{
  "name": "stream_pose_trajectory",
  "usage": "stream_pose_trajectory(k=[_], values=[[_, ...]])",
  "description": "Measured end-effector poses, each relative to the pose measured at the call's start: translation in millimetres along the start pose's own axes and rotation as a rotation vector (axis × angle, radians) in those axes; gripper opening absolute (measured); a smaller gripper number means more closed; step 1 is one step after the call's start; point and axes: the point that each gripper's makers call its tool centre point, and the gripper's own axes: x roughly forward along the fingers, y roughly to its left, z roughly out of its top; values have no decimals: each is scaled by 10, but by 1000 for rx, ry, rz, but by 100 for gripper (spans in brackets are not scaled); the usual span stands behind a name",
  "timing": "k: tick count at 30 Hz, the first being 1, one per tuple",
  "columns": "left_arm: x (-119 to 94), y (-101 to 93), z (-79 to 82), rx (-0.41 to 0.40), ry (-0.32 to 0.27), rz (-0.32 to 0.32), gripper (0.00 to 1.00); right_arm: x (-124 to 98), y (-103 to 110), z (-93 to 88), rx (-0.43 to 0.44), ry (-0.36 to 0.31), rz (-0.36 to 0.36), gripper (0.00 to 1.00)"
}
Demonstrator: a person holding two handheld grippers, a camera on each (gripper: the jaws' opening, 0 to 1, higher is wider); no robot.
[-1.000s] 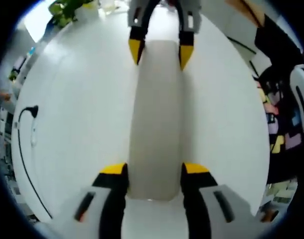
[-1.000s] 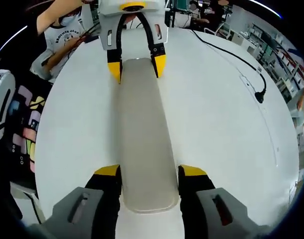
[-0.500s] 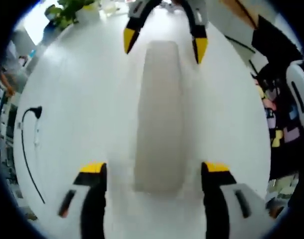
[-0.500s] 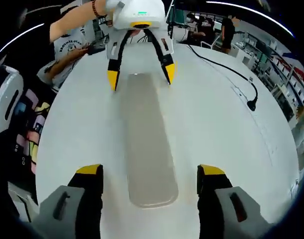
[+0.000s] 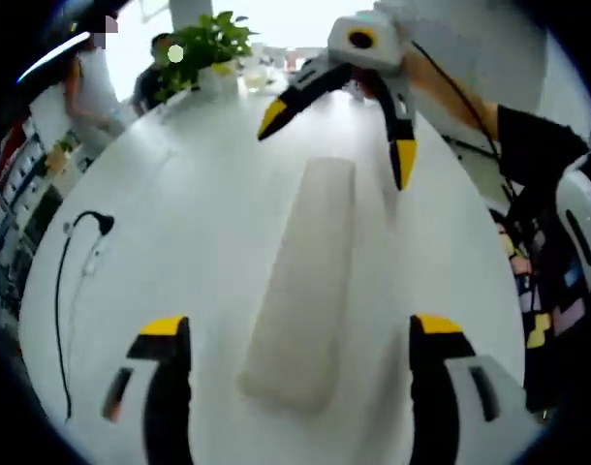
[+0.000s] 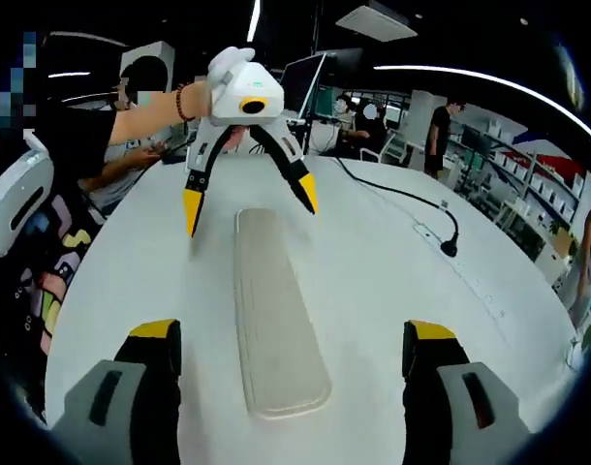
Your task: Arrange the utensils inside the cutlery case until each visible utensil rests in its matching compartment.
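A long, pale beige cutlery case [image 5: 305, 281] lies shut and flat on the white table [image 5: 179, 223]; nothing of its inside shows. My left gripper [image 5: 300, 329] stands open, its yellow-tipped jaws wide on either side of the case's near end and clear of it. My right gripper [image 5: 339, 143] hangs open above the far end. From the right gripper view the same case [image 6: 271, 310] runs away between the spread jaws of my right gripper [image 6: 293, 334]. A hand holds my left gripper [image 6: 249, 203] open and raised over the far end.
A black cable with a plug [image 5: 82, 232] lies on the table [image 6: 373, 281] to one side, its plug [image 6: 449, 244] near the edge. A potted plant [image 5: 203, 44] stands at the table's far end. People sit and stand around the room beyond.
Both grippers were shut on the two ends of the case a second ago. They have opened, let go of it, and lifted away. The case stays flat on the table.
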Motion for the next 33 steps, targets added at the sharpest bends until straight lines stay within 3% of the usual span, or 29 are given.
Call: stream_pose_trajectory(k=[4,6,8,11,13,17,19,21,23,30,33], values=[[-81,55,26,-97,-81,66,100,-70,15,194,52,-125,-50,99],[-149,107,39,-124,-134,122,99,-156,-58,306,53,-194,-136,99],[-244,182,32,-127,-173,200,99,-236,-135,361,115,-255,-204,99],[-379,253,-69,-175,-179,294,100,-367,-317,270,241,-265,-335,99],[-453,302,-37,-208,-244,333,100,-485,-432,246,267,-307,-430,99],[-611,361,-97,-295,-325,406,100,-685,-541,144,270,-297,-578,99],[-654,299,-185,-295,-330,434,100,-777,-530,161,270,-308,-621,99],[-744,246,-188,-374,-435,453,100,-865,-523,223,261,-350,-657,97],[-821,223,-266,-398,-452,480,100,-962,-506,241,263,-369,-709,95],[-1358,288,-459,-450,-567,702,100,-1225,-397,250,293,-416,-835,97],[-1594,262,-540,-428,-564,804,100,-1379,-363,253,304,-451,-888,99]])
